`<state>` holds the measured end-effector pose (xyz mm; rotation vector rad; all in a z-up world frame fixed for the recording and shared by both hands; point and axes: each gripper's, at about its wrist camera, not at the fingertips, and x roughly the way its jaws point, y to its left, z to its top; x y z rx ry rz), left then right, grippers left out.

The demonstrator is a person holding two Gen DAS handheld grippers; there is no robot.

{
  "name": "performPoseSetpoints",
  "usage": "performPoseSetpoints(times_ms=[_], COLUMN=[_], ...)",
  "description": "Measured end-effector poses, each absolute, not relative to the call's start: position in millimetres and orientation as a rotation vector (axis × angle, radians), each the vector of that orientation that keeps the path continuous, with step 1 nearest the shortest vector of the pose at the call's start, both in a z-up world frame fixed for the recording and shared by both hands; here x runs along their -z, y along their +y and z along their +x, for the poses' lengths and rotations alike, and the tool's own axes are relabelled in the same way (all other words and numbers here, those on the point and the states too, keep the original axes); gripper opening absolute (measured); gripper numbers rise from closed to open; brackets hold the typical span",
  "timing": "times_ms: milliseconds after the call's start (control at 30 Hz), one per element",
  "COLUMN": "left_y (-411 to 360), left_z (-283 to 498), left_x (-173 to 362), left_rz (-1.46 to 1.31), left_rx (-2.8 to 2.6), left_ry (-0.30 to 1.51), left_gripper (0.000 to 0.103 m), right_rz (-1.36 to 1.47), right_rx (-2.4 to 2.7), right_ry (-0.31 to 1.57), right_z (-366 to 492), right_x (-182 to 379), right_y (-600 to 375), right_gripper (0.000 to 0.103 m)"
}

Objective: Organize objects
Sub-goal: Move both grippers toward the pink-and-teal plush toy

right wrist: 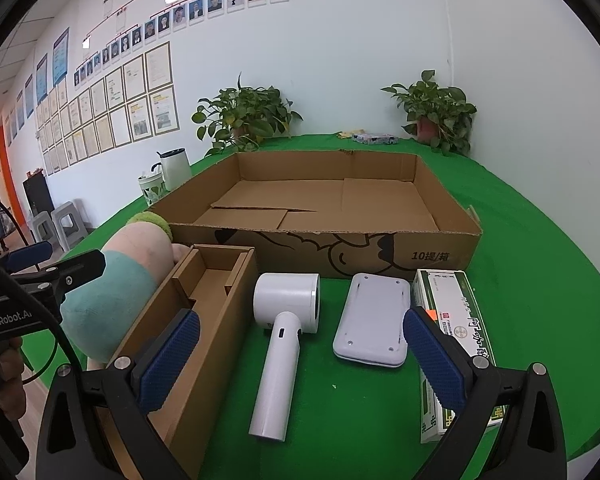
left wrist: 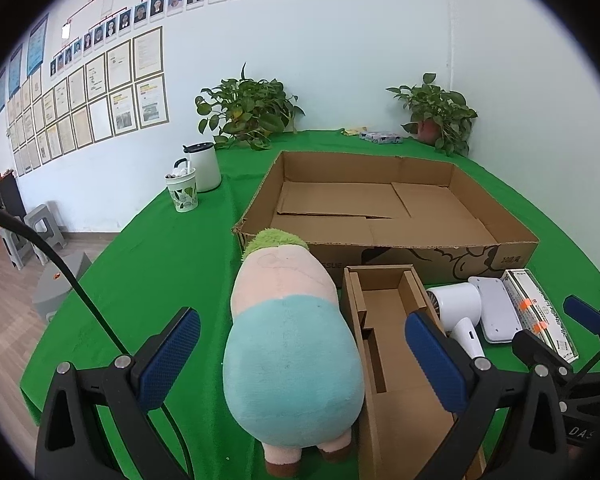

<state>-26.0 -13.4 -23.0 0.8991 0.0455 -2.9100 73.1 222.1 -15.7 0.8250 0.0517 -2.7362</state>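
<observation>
A plush toy (left wrist: 292,344) with green hair, pink body and teal shorts lies on the green table, between the fingers of my open left gripper (left wrist: 300,356). A small open cardboard box (left wrist: 396,336) lies just right of it. A white hair dryer (right wrist: 284,332), a flat white device (right wrist: 374,320) and a green-and-white carton (right wrist: 452,328) lie side by side in front of my open, empty right gripper (right wrist: 300,360). A large empty cardboard tray (right wrist: 320,208) stands behind them. The plush toy also shows at the left of the right wrist view (right wrist: 116,296).
Two potted plants (left wrist: 248,112) (left wrist: 440,116) stand at the back of the table. A white jug (left wrist: 204,164) and a patterned cup (left wrist: 182,192) stand at the back left. A small packet (left wrist: 380,136) lies at the far edge. Grey stools (left wrist: 40,232) stand on the floor at left.
</observation>
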Motion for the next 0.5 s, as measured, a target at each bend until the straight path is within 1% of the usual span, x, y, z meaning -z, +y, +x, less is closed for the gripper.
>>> performPoseSetpoints(times_ms=[500], left_y=[-13.4], left_z=[-27.2], left_x=[25.1], left_rz=[0.909], left_rx=[2.913], left_ry=[0.038], left_gripper=[0.102], right_rz=[0.880], right_rx=[2.723], right_ry=[0.033], right_z=[67.4], right_x=[26.2], right_y=[228.2], right_gripper=[0.102])
